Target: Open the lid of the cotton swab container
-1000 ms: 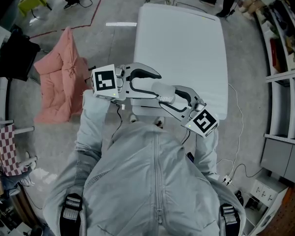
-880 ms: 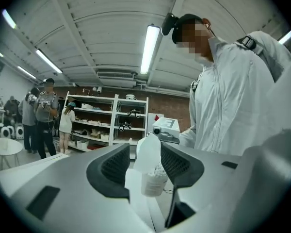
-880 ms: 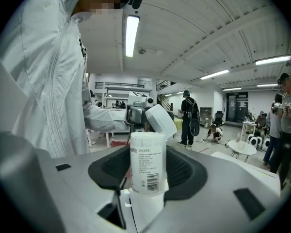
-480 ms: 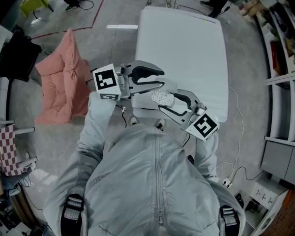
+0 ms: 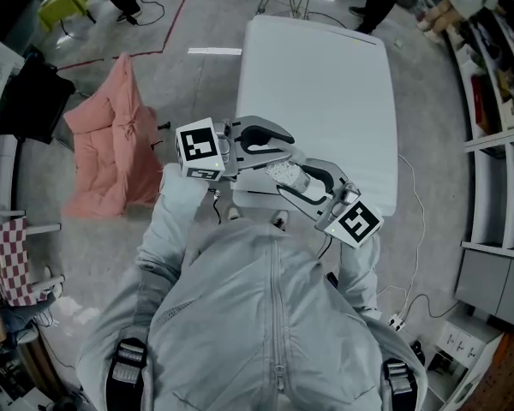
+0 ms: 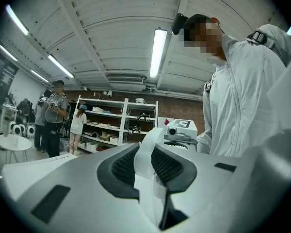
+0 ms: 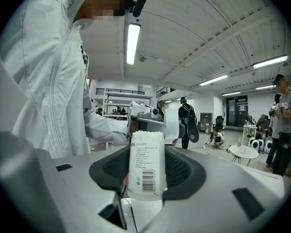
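A white cotton swab container (image 5: 284,172) with a printed label (image 7: 146,164) sits between the pads of my right gripper (image 5: 289,179) (image 7: 146,149). Those jaws have just been closing on it. Swab ends show at its mouth in the head view. Its white lid (image 6: 144,130) (image 7: 172,125) stands off the mouth, edge-on between the pads of my left gripper (image 5: 283,148) (image 6: 148,152), whose jaws have just been closing onto it. Both grippers are held close in front of the person's chest, tips facing each other.
A white table (image 5: 325,84) lies just beyond the grippers. A pink padded garment (image 5: 107,139) is on the floor at left, and shelving (image 5: 497,101) runs along the right. People stand in the background, near a small round table (image 7: 244,152).
The left jaws went from wide open to pinched on the lid. The container's capped end now shows swab ends. Both grippers shifted only slightly.
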Tool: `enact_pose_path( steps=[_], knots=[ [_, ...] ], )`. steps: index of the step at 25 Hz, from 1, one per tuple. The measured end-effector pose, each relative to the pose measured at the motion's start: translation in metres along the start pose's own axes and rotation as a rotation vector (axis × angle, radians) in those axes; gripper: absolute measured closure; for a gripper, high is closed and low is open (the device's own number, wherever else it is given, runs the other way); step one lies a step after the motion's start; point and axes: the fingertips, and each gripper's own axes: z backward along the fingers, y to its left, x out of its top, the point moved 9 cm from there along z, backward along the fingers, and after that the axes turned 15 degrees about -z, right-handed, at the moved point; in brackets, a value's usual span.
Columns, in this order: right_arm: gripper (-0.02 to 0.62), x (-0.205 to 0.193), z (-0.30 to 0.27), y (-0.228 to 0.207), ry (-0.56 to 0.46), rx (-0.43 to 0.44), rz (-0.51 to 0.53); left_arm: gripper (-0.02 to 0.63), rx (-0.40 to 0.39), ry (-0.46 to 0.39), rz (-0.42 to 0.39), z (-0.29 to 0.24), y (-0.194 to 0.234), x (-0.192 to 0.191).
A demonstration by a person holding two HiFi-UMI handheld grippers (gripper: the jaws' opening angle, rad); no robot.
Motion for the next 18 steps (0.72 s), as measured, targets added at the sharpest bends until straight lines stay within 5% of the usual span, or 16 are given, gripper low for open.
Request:
enact_pose_path(
  steps=[10, 18],
  knots=[
    [0.376, -0.0018, -0.0051, -0.0007, -0.037, -0.001, -0.017, 0.523, 0.010, 0.017, -0.043, 0.0069, -0.0016, 0.0011],
    [0.374, -0.0097, -0.0095, -0.0018, 0.111, -0.027, 0.074, 0.535, -0.007, 0.128, -0.025, 0.0052, -0.0009, 0.0069]
  ],
)
